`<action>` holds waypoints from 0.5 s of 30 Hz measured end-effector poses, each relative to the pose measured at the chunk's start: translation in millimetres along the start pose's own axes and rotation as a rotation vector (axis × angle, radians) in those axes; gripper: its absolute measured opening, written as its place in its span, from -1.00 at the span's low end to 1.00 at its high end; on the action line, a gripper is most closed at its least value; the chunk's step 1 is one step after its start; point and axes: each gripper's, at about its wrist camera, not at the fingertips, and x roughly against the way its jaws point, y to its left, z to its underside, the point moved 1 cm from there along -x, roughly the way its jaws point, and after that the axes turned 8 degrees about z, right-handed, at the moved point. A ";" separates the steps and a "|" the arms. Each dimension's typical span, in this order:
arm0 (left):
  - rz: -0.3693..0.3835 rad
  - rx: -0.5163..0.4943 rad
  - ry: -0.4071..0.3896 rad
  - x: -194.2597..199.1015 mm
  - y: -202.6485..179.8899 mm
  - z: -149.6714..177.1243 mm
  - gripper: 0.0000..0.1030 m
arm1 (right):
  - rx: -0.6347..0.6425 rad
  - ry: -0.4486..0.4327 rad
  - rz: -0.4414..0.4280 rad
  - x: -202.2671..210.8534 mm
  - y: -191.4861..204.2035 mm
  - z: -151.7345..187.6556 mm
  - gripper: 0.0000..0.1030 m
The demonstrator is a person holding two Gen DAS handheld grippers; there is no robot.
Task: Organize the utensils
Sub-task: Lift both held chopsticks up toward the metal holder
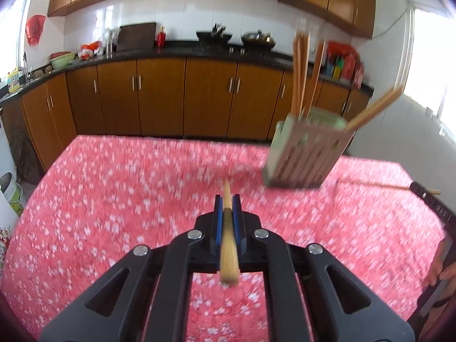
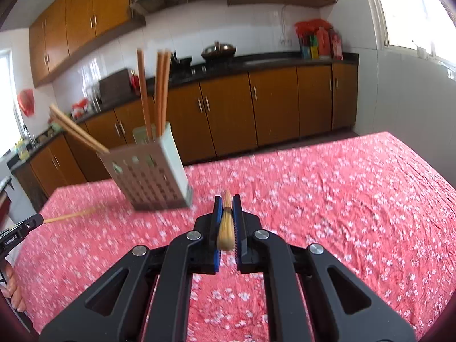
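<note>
A perforated brown and pale-green utensil holder (image 1: 306, 154) stands on the table with several wooden chopsticks (image 1: 300, 71) sticking out of it. In the left wrist view, my left gripper (image 1: 227, 203) is shut on a single wooden chopstick (image 1: 228, 245) that runs back between its blue pads, above the tablecloth. The right gripper (image 1: 414, 188) shows at the right edge with its own chopstick (image 1: 370, 183) pointing left. In the right wrist view, my right gripper (image 2: 227, 203) is shut on a chopstick (image 2: 226, 233), right of the holder (image 2: 151, 176). The left gripper (image 2: 38, 219) and its chopstick (image 2: 71, 216) show at the left edge.
A red floral tablecloth (image 1: 114, 188) covers the table. Brown kitchen cabinets (image 1: 159, 97) and a dark counter with woks (image 1: 213, 37) line the far wall. A person's hand (image 1: 440, 268) shows at the right edge. A bright window (image 2: 413, 8) is at the upper right.
</note>
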 end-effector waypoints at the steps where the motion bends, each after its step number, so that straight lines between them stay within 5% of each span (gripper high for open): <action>1: 0.000 -0.002 -0.014 2.1 -1.1 -5.6 -0.85 | -0.009 -0.008 -0.007 2.3 -0.3 -3.2 -0.85; 15: 0.025 -0.014 -0.072 16.4 -8.3 -37.0 -0.85 | -0.019 -0.038 -0.028 3.5 5.4 -13.8 -0.85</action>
